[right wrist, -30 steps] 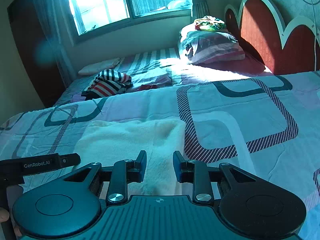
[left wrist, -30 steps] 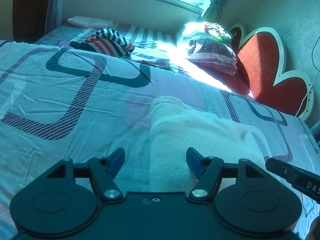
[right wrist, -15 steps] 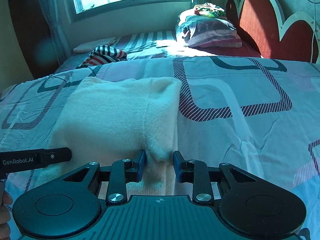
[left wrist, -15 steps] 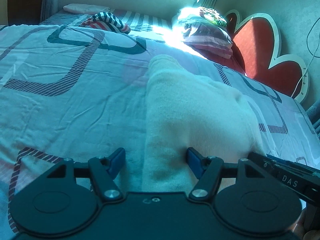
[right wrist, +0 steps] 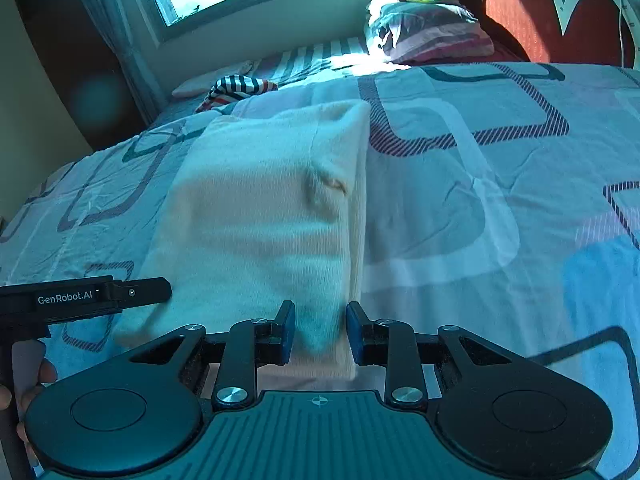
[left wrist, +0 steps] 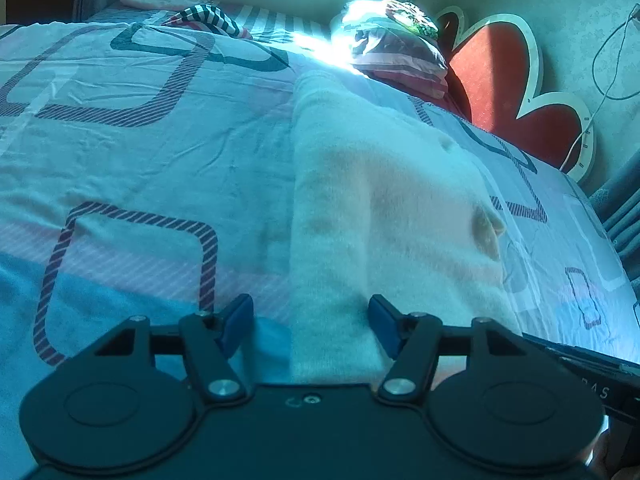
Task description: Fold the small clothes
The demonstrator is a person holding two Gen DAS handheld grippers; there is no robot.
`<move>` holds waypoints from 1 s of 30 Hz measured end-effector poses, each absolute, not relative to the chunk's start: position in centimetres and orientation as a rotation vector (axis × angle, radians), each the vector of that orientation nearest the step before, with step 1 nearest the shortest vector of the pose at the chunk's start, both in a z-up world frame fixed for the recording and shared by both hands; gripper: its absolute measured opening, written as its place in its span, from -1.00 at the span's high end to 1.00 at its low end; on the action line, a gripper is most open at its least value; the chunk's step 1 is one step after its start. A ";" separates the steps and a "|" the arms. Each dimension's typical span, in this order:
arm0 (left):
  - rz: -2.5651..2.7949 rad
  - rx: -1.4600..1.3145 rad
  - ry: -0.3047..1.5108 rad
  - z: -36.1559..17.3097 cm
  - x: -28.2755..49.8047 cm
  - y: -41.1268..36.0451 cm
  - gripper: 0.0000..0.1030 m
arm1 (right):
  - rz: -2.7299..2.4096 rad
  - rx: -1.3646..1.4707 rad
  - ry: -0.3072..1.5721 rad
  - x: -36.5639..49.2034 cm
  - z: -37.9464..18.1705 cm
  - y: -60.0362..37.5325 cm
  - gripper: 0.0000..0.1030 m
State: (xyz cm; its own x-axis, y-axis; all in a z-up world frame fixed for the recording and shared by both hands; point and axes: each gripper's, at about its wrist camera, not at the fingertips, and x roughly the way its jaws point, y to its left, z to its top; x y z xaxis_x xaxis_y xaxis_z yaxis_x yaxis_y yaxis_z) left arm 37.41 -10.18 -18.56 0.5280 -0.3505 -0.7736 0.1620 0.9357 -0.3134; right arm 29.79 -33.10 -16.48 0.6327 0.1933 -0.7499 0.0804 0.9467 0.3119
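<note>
A cream knitted garment (left wrist: 384, 208) lies flat on a patterned bedspread (left wrist: 152, 152). The left gripper (left wrist: 310, 326) gapes wide over its near left edge, holding nothing. The right gripper (right wrist: 320, 330), half open, straddles its near right corner without pinching. At twelve o'clock: stacked pillows (right wrist: 432, 30), a striped garment (right wrist: 236, 88), a red headboard (left wrist: 504, 80).

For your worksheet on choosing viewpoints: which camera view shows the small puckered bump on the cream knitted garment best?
The right wrist view: the puckered bump sits central and sharp. The left wrist view shows it off to the right, blurrier.
</note>
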 end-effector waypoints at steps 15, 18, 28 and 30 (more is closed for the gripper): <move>-0.374 -0.176 0.955 -18.4 35.9 -11.6 0.33 | -0.056 0.222 0.908 28.8 -17.0 -31.9 0.92; -0.392 -0.168 0.969 -18.9 36.1 -11.4 0.18 | -0.074 0.230 0.919 29.1 -17.2 -31.9 0.91; -0.426 -0.169 0.996 -17.9 36.9 -10.3 -0.41 | -0.181 0.293 0.878 28.7 -14.8 -31.9 0.01; -0.430 -0.180 0.993 -17.7 37.2 -9.9 -0.42 | -0.192 0.308 0.868 28.9 -14.3 -31.7 0.01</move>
State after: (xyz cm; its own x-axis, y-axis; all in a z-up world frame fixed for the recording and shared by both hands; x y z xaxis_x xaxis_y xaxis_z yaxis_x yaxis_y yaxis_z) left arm 37.23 -9.87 -17.72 0.4711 -0.4295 -0.7704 0.2679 0.9018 -0.3389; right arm 28.95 -31.71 -14.29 0.6332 -0.0404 -0.7730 0.2887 0.9389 0.1875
